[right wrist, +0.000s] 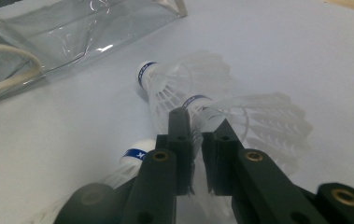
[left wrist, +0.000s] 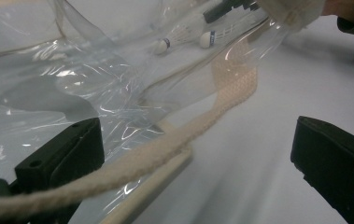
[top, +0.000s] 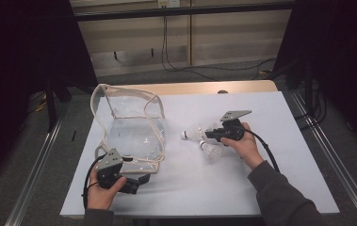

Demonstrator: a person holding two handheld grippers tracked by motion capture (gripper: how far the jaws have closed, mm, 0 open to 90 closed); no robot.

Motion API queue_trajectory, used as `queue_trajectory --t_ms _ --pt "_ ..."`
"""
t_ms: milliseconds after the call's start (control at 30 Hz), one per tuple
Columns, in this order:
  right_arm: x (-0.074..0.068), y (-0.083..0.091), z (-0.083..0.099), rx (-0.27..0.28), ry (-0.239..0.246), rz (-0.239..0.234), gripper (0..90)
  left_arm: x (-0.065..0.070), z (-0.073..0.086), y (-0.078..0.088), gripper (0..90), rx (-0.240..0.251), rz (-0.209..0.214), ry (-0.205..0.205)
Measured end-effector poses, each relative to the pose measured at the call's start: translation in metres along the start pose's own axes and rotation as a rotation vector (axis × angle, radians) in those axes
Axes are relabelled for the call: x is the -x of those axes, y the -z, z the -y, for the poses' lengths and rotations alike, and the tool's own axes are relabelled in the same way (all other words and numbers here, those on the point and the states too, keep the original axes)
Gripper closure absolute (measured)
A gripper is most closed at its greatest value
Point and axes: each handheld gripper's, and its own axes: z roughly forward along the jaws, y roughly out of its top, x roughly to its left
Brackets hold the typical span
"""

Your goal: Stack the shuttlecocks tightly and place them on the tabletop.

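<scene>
A clear plastic bag (top: 131,129) with cream trim and a cream rope strap (left wrist: 174,144) lies left of centre on the white table. At the bag's near edge my left gripper (top: 141,180) stands wide open (left wrist: 195,140), and the strap runs across its left jaw with no grip on it. Three white shuttlecocks with blue-banded corks lie to the right of the bag. My right gripper (top: 210,134) has its jaws nearly together (right wrist: 197,135) on the feather skirt of one shuttlecock (right wrist: 249,116). A second shuttlecock (right wrist: 174,77) lies just beyond it and a third (right wrist: 132,158) just below the jaws.
Bare white tabletop (top: 199,183) spreads in front of and to the right of the bag. The wooden table edge (top: 204,87) runs along the back. Metal frame rails (top: 327,150) flank the table, and cables lie on the floor behind.
</scene>
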Motion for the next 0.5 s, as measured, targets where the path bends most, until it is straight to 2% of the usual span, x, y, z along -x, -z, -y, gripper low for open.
queue_trajectory --t_ms 67,167,400,500 --pt "0.001 0.001 0.0 -0.003 -0.009 0.015 76.3 0.0 0.0 0.0 2.7 0.001 0.001 -0.001" --pt "0.001 0.003 0.001 -0.006 -0.013 0.017 75.2 0.0 0.0 0.0 2.7 0.001 0.001 -0.001" --pt "0.002 0.009 0.001 -0.013 -0.019 0.024 74.4 0.0 0.0 0.0 2.6 -0.002 0.002 0.003" --pt "0.003 0.012 0.002 -0.012 -0.035 0.007 76.0 0.0 0.0 0.0 2.6 -0.001 0.002 0.001"
